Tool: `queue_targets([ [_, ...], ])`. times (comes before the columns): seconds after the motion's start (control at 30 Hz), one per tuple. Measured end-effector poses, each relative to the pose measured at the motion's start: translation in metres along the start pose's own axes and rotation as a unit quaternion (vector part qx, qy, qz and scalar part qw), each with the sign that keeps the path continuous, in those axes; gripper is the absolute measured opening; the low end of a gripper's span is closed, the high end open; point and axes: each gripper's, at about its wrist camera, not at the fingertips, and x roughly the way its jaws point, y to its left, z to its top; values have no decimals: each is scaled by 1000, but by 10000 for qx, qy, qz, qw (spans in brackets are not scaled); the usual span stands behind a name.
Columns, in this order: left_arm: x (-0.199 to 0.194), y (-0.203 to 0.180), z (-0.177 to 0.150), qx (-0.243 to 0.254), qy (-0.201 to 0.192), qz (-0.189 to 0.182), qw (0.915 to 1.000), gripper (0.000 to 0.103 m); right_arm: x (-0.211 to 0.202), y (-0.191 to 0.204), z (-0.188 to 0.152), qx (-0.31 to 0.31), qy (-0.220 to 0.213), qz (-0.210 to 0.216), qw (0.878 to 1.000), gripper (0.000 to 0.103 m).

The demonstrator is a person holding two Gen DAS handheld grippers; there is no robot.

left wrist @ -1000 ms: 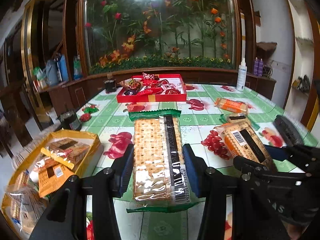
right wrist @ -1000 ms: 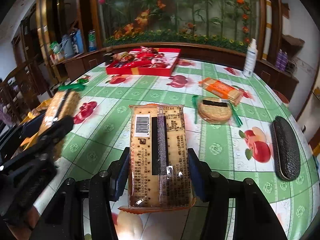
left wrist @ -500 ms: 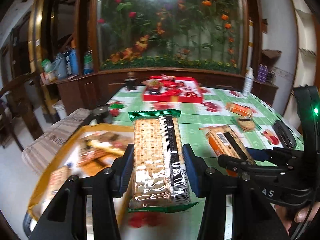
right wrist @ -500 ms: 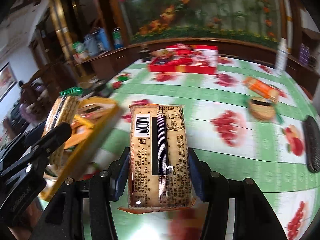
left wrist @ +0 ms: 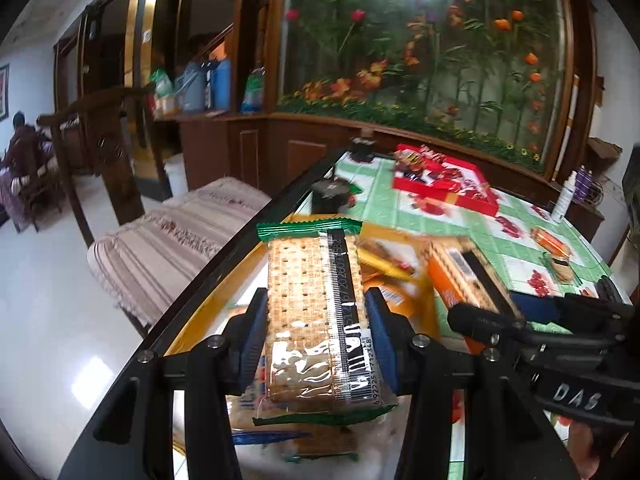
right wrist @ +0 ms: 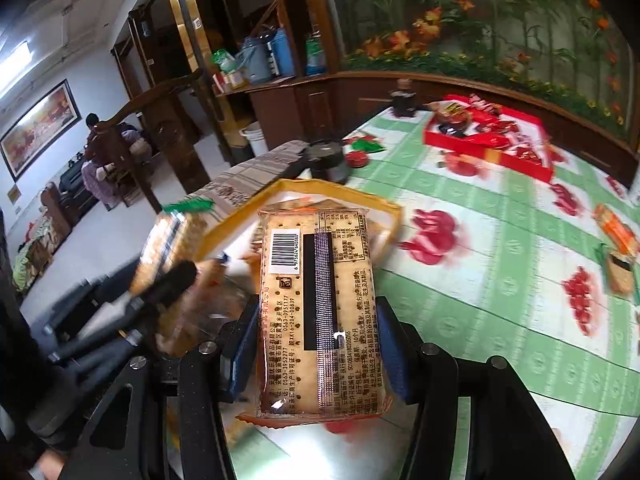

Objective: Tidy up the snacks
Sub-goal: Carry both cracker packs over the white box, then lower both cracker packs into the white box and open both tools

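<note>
- We see our left gripper (left wrist: 316, 336) clamped on a clear, green-edged packet of pale square crackers (left wrist: 314, 316); both blue pads press its long sides.
- This green-edged packet hangs above the yellow cardboard tray (left wrist: 204, 312) at the table's near-left corner, where other cracker packets lie, blurred.
- Our right gripper (right wrist: 316, 344) is clamped on a clear, orange-edged packet of crackers with a white barcode label (right wrist: 320, 312), pads tight on either side.
- That orange-edged packet is held over the near rim of the same yellow tray, just beside the left gripper's packet.
- On the green-and-white fruit-print tablecloth (right wrist: 500, 248) a red rectangular box of wrapped sweets (right wrist: 488, 140) sits at the far side, well apart from the tray.
- A small orange snack packet (right wrist: 616, 228) and a round biscuit pack (right wrist: 620, 276) lie toward the table's right edge.
- A striped cushioned bench (left wrist: 172, 240) stands beside the table.
</note>
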Motion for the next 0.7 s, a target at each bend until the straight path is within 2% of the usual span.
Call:
queue_targets([
  [0.13,4,13,-3,-61,27,126,9999,47,16,10,9,0,76,-49,10000,59],
  [0.4,6,28,-6,-154,69,102,9998,47,41,16,23,27,217,-214,9995,59],
  [0.7,8,22,-12,72,139,47,9999,48,68,16,36,200,412,-219,9987,59],
])
